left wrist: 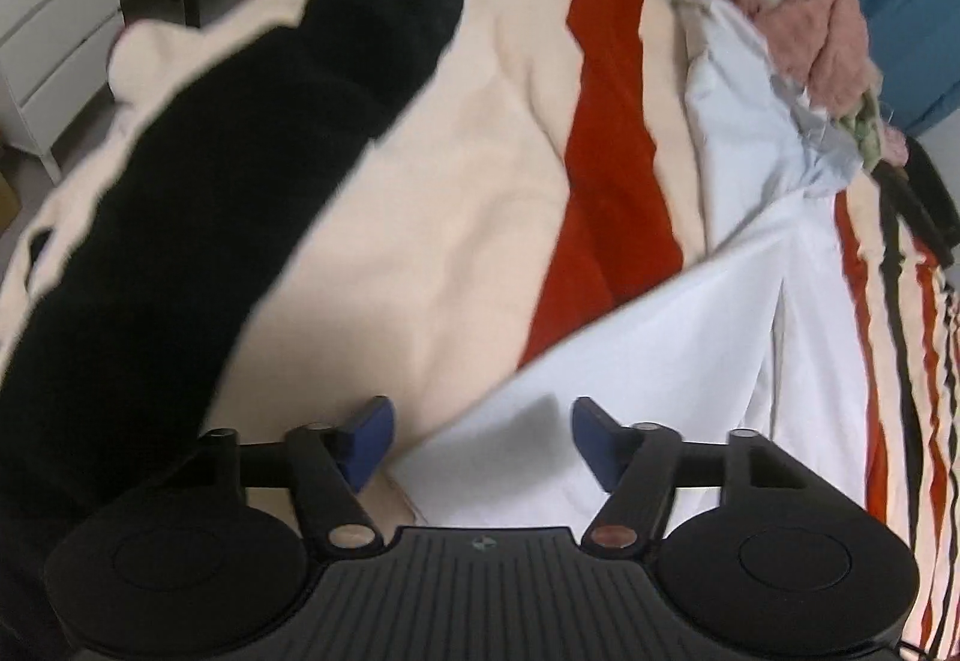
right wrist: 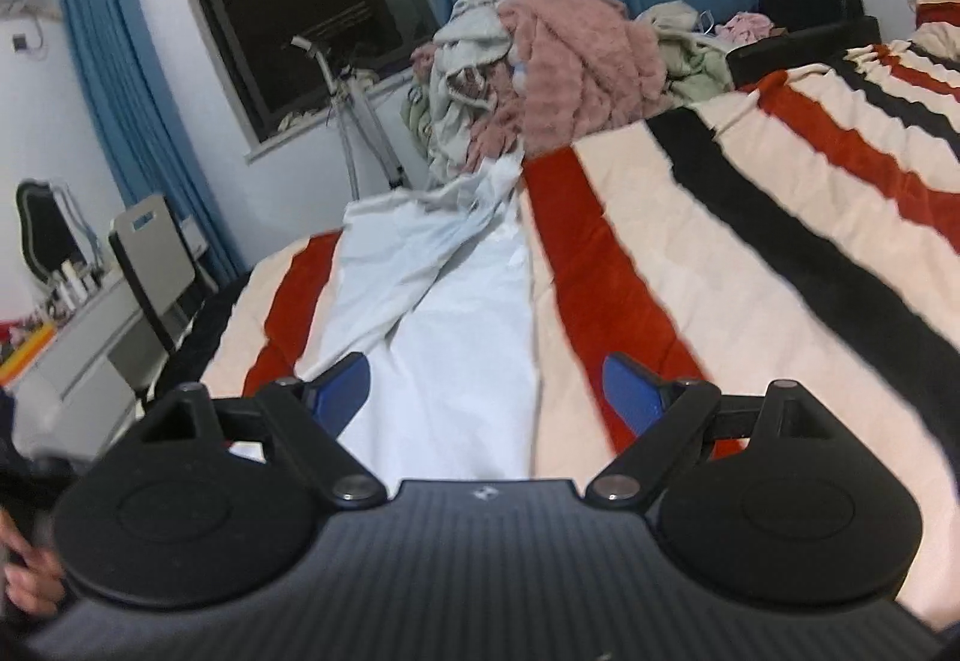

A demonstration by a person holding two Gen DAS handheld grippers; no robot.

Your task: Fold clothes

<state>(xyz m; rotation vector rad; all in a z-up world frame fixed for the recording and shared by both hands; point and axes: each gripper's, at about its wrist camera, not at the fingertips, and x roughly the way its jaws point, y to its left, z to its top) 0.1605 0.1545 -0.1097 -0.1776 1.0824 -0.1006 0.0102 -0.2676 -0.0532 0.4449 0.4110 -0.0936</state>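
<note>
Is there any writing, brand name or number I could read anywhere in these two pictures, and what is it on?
No readable text in either view.
Small pale emblem on the left gripper's black ribbed body: a logo mark, no letters legible.
The same emblem on the right gripper's body: too small to read.
Small bottles on the white dresser: labels too blurred.

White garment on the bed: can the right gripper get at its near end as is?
Probably yes. The right gripper is open, and the white garment lies flat on the striped blanket, running up between its fingers with nothing over it. The clothes pile sits at the far end.
</note>
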